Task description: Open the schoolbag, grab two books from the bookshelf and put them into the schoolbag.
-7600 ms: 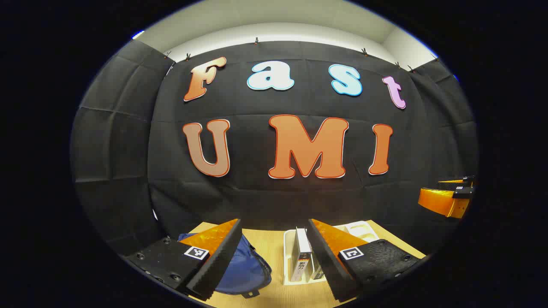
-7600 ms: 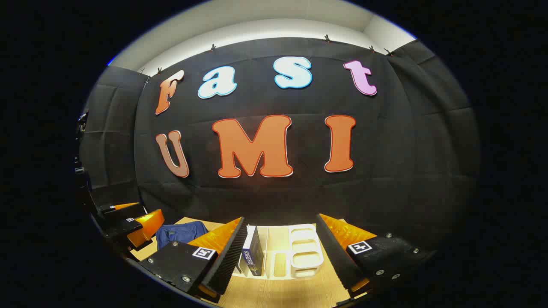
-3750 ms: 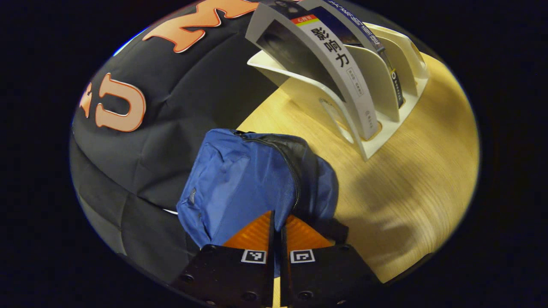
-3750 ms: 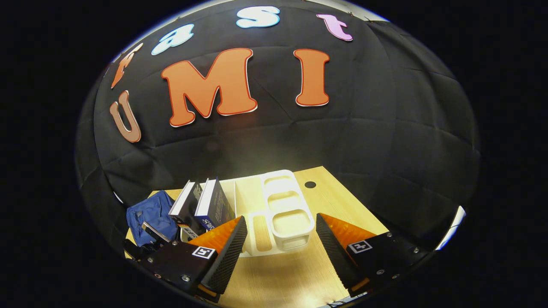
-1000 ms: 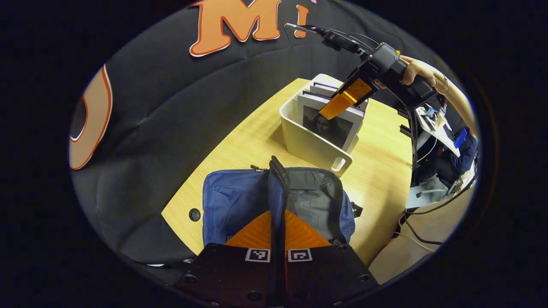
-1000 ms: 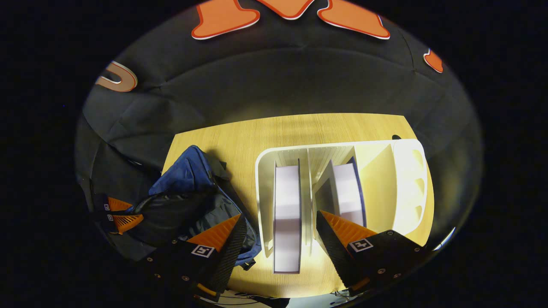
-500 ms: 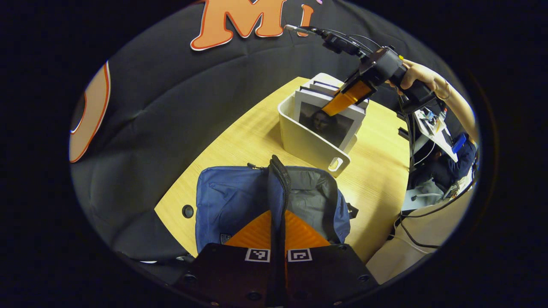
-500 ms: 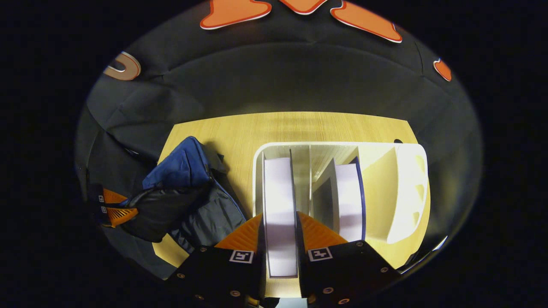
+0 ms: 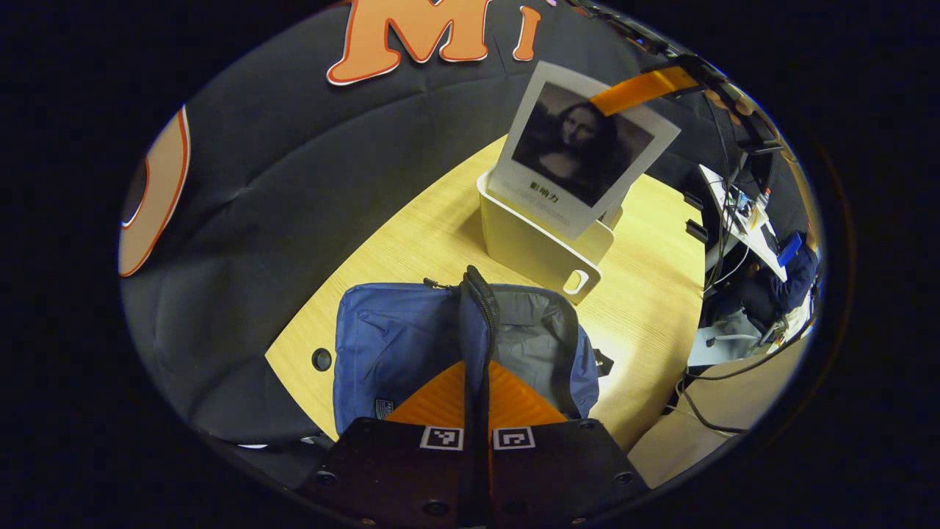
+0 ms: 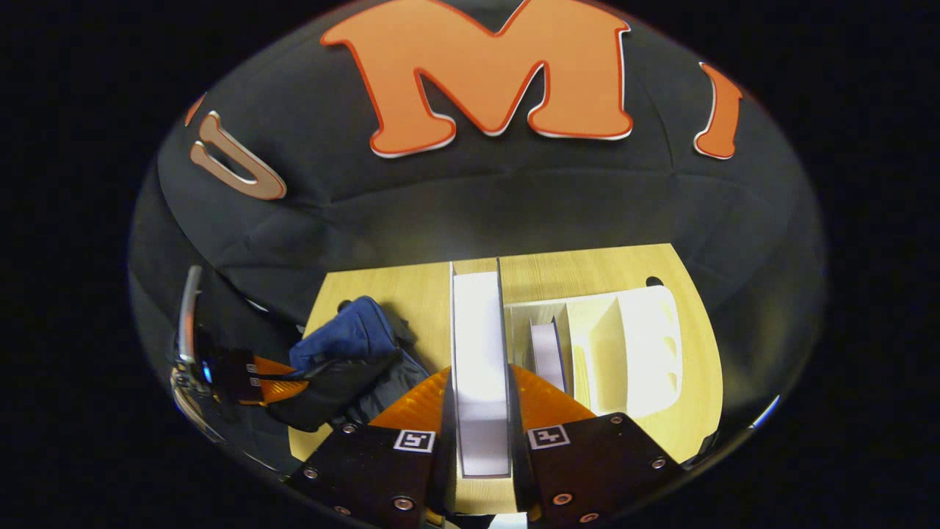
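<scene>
First book (image 10: 481,353) is clear of the bookshelf (image 10: 646,353), right gripper (image 10: 481,433) jaws clamped on it; left gripper (image 9: 476,397) jaws pinch the schoolbag (image 9: 396,342) rim open; insertion follows.

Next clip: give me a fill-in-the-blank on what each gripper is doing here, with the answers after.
1. The right gripper is shut on a ____.
2. The left gripper pinches the edge of the ____, holding it open.
3. The book is lifted above the white ____, where a second book stands.
4. The schoolbag lies on a ____ table.

Missing words: book; schoolbag; bookshelf; wooden
</scene>
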A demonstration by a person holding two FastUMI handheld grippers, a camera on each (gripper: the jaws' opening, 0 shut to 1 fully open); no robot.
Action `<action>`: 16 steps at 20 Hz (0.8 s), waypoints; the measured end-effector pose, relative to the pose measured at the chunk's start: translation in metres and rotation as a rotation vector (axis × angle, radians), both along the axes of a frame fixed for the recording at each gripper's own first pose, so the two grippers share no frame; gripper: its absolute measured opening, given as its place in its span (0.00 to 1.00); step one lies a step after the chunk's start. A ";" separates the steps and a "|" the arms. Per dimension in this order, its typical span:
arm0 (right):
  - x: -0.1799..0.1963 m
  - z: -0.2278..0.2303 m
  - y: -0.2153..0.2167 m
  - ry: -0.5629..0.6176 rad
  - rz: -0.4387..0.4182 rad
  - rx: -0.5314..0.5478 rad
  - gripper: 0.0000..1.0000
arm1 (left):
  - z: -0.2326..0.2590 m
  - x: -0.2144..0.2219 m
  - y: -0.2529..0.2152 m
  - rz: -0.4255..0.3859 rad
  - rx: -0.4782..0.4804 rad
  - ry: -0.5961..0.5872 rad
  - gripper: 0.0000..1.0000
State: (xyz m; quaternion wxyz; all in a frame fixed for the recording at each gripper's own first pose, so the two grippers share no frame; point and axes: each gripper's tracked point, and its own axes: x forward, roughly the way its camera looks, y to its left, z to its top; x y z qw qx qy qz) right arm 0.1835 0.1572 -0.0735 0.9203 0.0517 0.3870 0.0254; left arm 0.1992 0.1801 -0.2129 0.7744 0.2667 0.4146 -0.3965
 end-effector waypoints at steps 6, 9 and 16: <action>-0.056 0.046 0.018 -0.078 0.038 0.208 0.31 | 0.002 -0.005 -0.002 0.004 0.018 -0.024 0.01; -0.081 0.030 0.040 -0.055 0.052 0.324 0.30 | 0.005 -0.007 -0.003 -0.006 0.031 -0.047 0.01; -0.110 -0.091 0.063 0.020 -0.064 0.585 0.30 | 0.012 -0.018 -0.004 -0.021 0.070 -0.073 0.01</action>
